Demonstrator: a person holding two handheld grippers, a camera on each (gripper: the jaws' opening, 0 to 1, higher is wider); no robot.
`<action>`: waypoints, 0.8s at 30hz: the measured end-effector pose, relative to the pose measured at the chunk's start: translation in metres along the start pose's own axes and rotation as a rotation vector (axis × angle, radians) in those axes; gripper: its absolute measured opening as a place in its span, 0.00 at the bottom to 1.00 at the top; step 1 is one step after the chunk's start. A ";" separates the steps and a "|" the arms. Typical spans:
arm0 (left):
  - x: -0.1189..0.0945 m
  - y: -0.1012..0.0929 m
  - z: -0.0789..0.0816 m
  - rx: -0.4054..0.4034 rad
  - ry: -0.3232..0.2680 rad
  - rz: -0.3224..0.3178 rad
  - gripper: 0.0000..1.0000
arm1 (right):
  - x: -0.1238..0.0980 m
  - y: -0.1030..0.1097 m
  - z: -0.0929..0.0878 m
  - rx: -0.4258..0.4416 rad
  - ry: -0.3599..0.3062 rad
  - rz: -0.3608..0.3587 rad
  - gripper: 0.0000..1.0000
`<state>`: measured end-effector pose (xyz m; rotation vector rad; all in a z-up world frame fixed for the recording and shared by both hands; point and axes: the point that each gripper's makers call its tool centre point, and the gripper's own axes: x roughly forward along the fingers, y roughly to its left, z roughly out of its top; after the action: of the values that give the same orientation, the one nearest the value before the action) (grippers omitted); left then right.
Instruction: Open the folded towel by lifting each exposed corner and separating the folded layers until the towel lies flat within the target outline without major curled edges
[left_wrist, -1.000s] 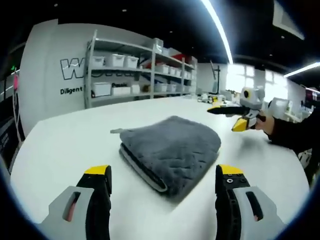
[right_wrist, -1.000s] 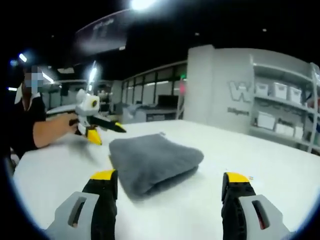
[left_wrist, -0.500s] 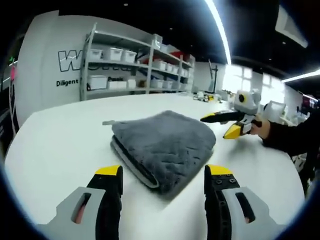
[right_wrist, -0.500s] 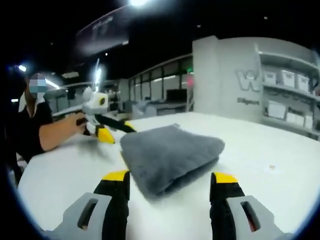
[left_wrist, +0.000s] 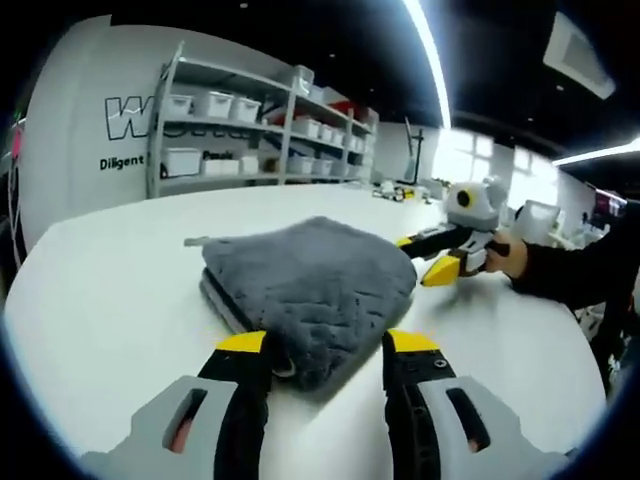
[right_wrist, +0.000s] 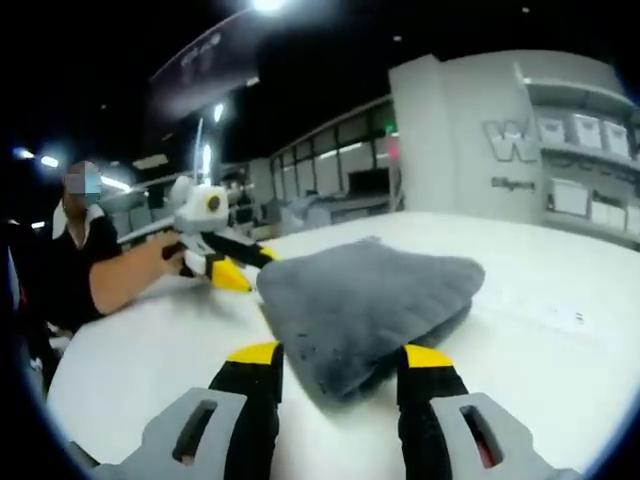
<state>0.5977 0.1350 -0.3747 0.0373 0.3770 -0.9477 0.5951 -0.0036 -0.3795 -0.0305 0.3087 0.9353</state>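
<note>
Both claws have closed in on the folded towel

The grey towel (left_wrist: 305, 285) lies folded on the white bench (left_wrist: 90, 290), its layers not yet parted. Over the last second the left claw (left_wrist: 326, 352) has advanced until its yellow-tipped jaws straddle a near corner, narrowed but seemingly not pinching it yet. The right claw (right_wrist: 340, 362) has likewise come up to bracket another corner. Corner lifting looks about to begin.

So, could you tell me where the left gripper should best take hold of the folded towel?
Probably the near corner of the folded towel, approached low along the table. That corner sits between the open jaws of the left gripper, and the stacked layer edges show on its left side.
</note>
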 end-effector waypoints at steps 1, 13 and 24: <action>0.000 0.000 0.000 0.005 0.001 -0.002 0.38 | 0.000 0.000 0.000 -0.002 0.002 0.001 0.39; 0.003 -0.014 -0.006 0.020 0.008 -0.023 0.18 | -0.007 0.001 0.001 0.011 -0.022 0.027 0.23; 0.003 -0.019 -0.007 -0.008 0.018 -0.041 0.09 | -0.014 0.010 -0.003 -0.018 -0.017 0.038 0.08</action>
<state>0.5817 0.1229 -0.3798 0.0306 0.3995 -0.9864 0.5791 -0.0090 -0.3774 -0.0333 0.2855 0.9757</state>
